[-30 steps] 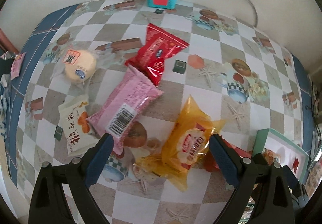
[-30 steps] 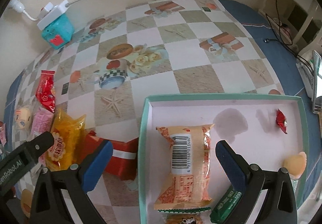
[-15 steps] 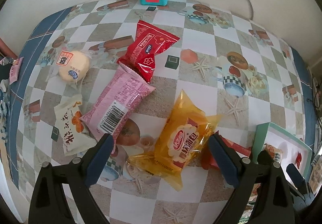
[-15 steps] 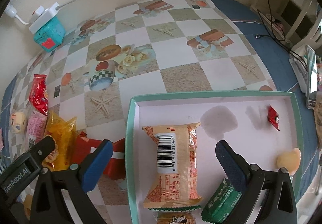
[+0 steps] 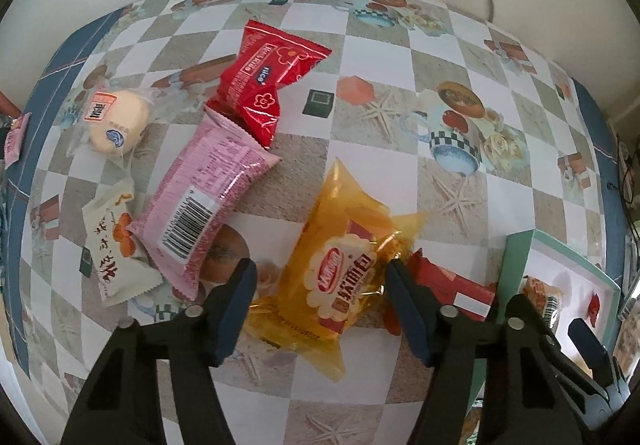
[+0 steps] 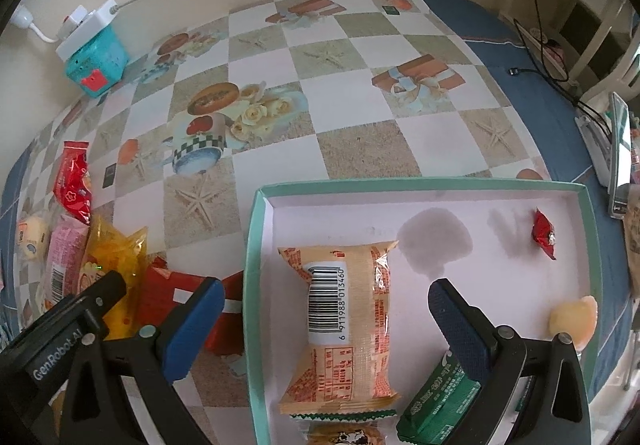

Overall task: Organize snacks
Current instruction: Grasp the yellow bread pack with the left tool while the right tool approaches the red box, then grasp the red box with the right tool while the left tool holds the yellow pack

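The left gripper (image 5: 318, 281) hangs low over the yellow bread pack (image 5: 344, 265) with its fingers spread wide and nothing between them gripped; the left finger (image 5: 236, 297) sits just outside the pack's near-left corner and the right finger (image 5: 404, 301) just beside its right edge. Straddling it like this looks like the set-up for a pinch across the narrow width, which is the sensible way to take a soft pillow pack. Its long axis runs from the near-left of the fingers away to the far-right, tilted against the finger line, with the crimped tail pointing toward the wrist and the printed face up. A flat red packet (image 5: 452, 285) lies partly under the pack's right end, just beyond the right finger (a closing pinch could catch it too).

Further out ahead and to the left lie the pink pack (image 5: 208, 201), the red bag (image 5: 264, 85), a round bun (image 5: 114, 121) and a white sachet (image 5: 116, 249).

The right gripper (image 6: 320, 321) is also released, empty, fingers wide apart above the teal tray (image 6: 251, 285). Between them lies a tan bread pack (image 6: 340, 325), its length running straight away from the wrist, barcode up. A green packet (image 6: 440, 405) touches the right finger's near side; a small red candy (image 6: 544, 235) sits well beyond it.
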